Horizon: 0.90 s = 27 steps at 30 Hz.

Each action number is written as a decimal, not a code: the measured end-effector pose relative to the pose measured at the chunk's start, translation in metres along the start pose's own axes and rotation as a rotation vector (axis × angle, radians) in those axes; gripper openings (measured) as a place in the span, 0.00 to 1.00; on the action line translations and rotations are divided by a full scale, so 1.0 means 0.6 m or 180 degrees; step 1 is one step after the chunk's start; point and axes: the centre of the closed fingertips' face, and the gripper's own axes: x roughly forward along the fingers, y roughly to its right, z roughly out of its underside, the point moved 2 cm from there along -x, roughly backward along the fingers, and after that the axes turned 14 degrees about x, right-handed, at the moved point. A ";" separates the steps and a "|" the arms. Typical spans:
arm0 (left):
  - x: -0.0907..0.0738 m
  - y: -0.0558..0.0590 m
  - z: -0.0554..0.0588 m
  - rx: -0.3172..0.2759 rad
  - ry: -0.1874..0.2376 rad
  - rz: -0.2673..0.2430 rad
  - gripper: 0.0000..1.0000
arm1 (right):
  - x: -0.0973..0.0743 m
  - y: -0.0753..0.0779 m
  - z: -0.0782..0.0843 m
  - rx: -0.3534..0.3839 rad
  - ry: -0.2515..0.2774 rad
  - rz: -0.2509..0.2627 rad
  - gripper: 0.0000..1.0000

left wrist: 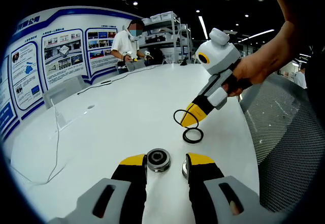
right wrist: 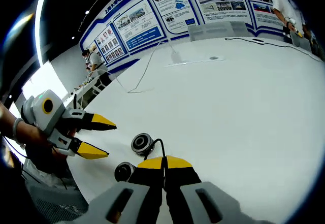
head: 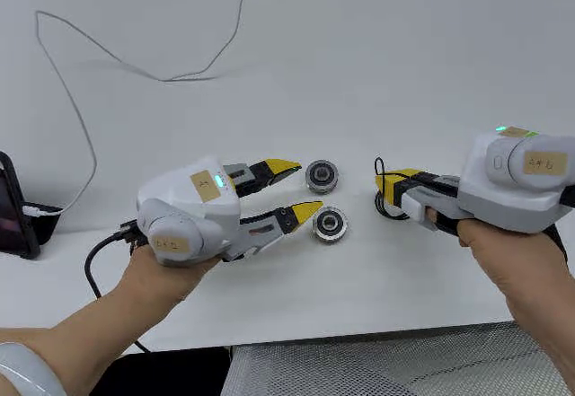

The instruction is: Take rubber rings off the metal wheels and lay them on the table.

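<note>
In the head view, the left gripper (head: 305, 189) was spread open on the white table (head: 359, 82). One metal wheel (head: 322, 175) sat just past its upper tip and a second wheel (head: 330, 224) just past its lower tip. Facing it from across the wheels, the right gripper (head: 388, 180) was pinched shut on a thin black rubber ring (head: 378, 166) that looped out at its tips.

In the left gripper view, that gripper's own jaws stood apart. The first wheel (left wrist: 158, 160) lay between the tips, and the second wheel (left wrist: 185, 168) was half hidden behind the right-hand jaw. Ahead, the right gripper (left wrist: 192, 118) held the rubber ring (left wrist: 179, 116) just above the table. Another rubber ring (left wrist: 193, 135) lay flat just beneath its tips.

In the right gripper view, its jaws were closed together and the held ring's (right wrist: 161, 145) thin black arc rose from between them. Both wheels (right wrist: 142, 144) (right wrist: 124, 171) sat just left of the tips, and the open left gripper (right wrist: 109, 140) was beyond them.
</note>
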 end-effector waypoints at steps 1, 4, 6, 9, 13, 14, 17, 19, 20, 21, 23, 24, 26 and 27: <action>-0.001 0.000 0.000 0.0001 0.0000 -0.0007 0.32 | -0.003 0.002 0.001 -0.0148 -0.0024 0.0055 0.01; -0.006 0.000 0.001 -0.0016 0.0003 -0.0024 0.32 | -0.010 0.007 0.004 -0.0571 -0.0093 0.0206 0.01; -0.008 0.001 0.002 -0.0019 -0.0002 -0.0028 0.32 | -0.012 0.015 0.006 -0.0798 -0.0140 0.0275 0.01; -0.011 0.003 0.003 -0.0031 0.0005 -0.0028 0.32 | -0.014 0.018 0.012 -0.1001 -0.0196 0.0344 0.02; -0.014 0.002 0.004 -0.0063 0.0010 -0.0048 0.35 | -0.011 0.022 0.016 -0.1401 -0.0264 0.0458 0.02; -0.015 0.002 0.004 -0.0082 0.0014 -0.0053 0.36 | -0.010 0.023 0.017 -0.1500 -0.0285 0.0482 0.02; -0.019 0.000 0.005 -0.0121 0.0038 -0.0092 0.41 | -0.005 0.025 0.026 -0.1791 -0.0388 0.0521 0.02; -0.021 0.002 0.008 -0.0127 0.0015 -0.0089 0.41 | -0.002 0.027 0.031 -0.1948 -0.0445 0.0549 0.02; -0.023 0.002 0.010 -0.0153 0.0017 -0.0090 0.41 | 0.001 0.027 0.035 -0.2000 -0.0457 0.0550 0.02; -0.024 0.003 0.012 -0.0160 0.0016 -0.0093 0.42 | 0.002 0.027 0.036 -0.2042 -0.0467 0.0560 0.02; -0.027 0.004 0.016 -0.0179 0.0005 -0.0087 0.44 | 0.003 0.029 0.037 -0.2188 -0.0499 0.0609 0.02; -0.028 0.005 0.017 -0.0201 0.0005 -0.0086 0.45 | 0.004 0.030 0.038 -0.2234 -0.0509 0.0626 0.02; -0.030 0.006 0.020 -0.0214 -0.0007 -0.0090 0.47 | 0.005 0.030 0.038 -0.2349 -0.0525 0.0654 0.02; -0.031 0.006 0.021 -0.0233 -0.0011 -0.0089 0.48 | 0.005 0.030 0.037 -0.2412 -0.0525 0.0672 0.02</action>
